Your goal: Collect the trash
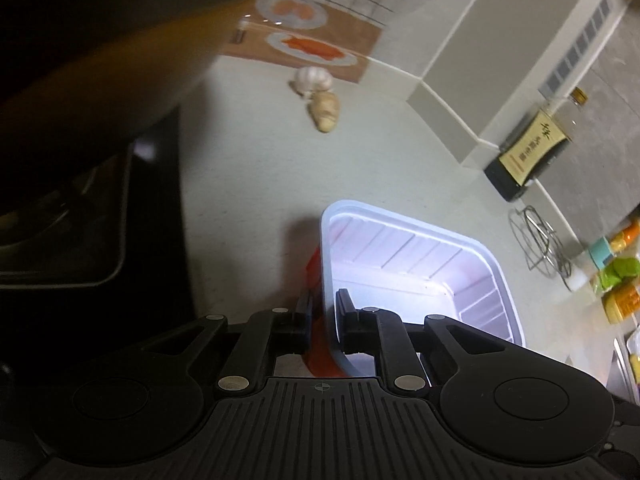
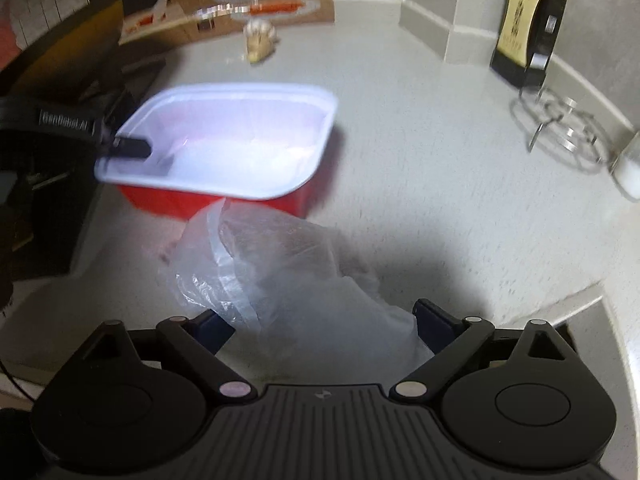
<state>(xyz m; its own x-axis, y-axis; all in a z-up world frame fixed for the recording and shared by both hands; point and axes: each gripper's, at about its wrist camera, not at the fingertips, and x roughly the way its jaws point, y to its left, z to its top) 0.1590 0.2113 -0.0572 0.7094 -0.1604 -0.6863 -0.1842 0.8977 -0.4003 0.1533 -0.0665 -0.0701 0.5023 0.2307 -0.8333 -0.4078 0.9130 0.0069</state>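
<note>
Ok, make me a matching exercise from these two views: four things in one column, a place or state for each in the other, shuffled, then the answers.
Things:
1. food tray
2. plastic bag
3. sauce bottle
4. ginger root

Places or states:
A. lies beside the garlic bulb on the counter
B. stands by the wall, next to the wire trivet
C. its rim is clamped in the left gripper
D. crumpled, between the fingers of the open right gripper

Pairs: 1-C, 2-D, 3-B, 4-A
</note>
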